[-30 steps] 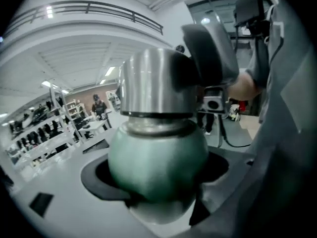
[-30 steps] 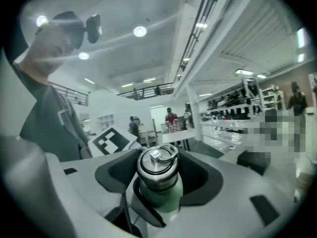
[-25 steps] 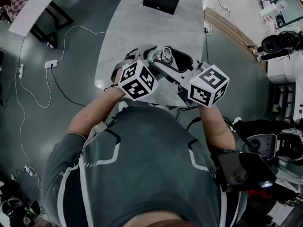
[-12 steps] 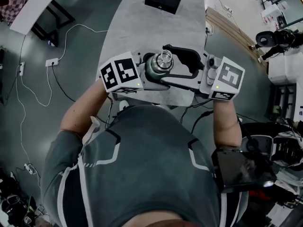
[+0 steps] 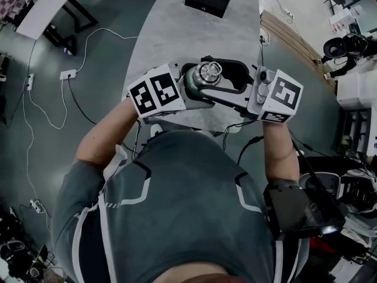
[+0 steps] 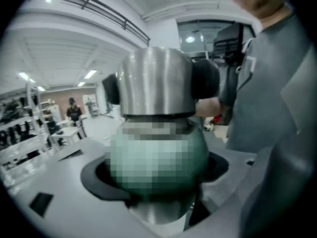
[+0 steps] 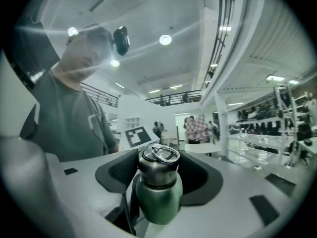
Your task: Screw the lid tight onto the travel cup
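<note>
The travel cup (image 5: pixel 203 81) is held up in the air between both grippers, over the near end of the grey table (image 5: pixel 194 22). It has a green body (image 7: pixel 158 200) and a steel lid (image 7: pixel 158 165) with a ring on top. My left gripper (image 5: pixel 197 90) comes in from the left and is shut on the green body (image 6: pixel 158 157), which fills the left gripper view. My right gripper (image 5: pixel 217 76) comes in from the right. Its jaws have just been closing, and its dark pads (image 7: pixel 116 175) sit against the lid's sides (image 6: pixel 156 81).
A black box (image 5: pixel 206 0) lies at the table's far end. Cables and a power strip (image 5: pixel 68 74) run over the floor at left. Equipment crowds the right side (image 5: pixel 347 46). The person's torso (image 5: pixel 188 205) is right behind both grippers.
Both grippers have risen with the cup and swung apart to either side of it, their marker cubes turning outward. Over the last half second hardly anything has shifted.
</note>
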Demonstrator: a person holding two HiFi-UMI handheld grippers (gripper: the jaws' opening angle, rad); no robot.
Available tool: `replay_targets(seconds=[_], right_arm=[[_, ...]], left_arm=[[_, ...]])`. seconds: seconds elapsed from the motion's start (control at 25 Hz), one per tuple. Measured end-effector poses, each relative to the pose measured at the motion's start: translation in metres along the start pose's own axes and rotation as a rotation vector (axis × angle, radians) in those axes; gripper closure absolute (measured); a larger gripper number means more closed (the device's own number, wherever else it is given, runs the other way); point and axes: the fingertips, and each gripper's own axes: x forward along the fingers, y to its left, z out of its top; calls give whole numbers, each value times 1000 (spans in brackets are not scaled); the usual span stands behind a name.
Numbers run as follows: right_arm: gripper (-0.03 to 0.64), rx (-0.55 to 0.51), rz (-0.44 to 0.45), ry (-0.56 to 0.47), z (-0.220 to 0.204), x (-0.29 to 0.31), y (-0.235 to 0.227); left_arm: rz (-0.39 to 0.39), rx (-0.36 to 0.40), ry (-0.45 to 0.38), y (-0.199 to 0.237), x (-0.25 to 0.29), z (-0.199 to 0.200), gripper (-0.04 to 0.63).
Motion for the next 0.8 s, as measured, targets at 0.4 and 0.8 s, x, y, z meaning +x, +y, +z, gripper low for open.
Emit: replay_targets(seconds=[0.4, 0.8], right_arm=[[344, 89, -278, 13, -19, -5, -18], [296, -8, 277, -75, 31, 7, 27]], left_arm=[[154, -30, 47, 23, 8, -19, 195], [-368, -1, -141, -45, -28, 29, 195]])
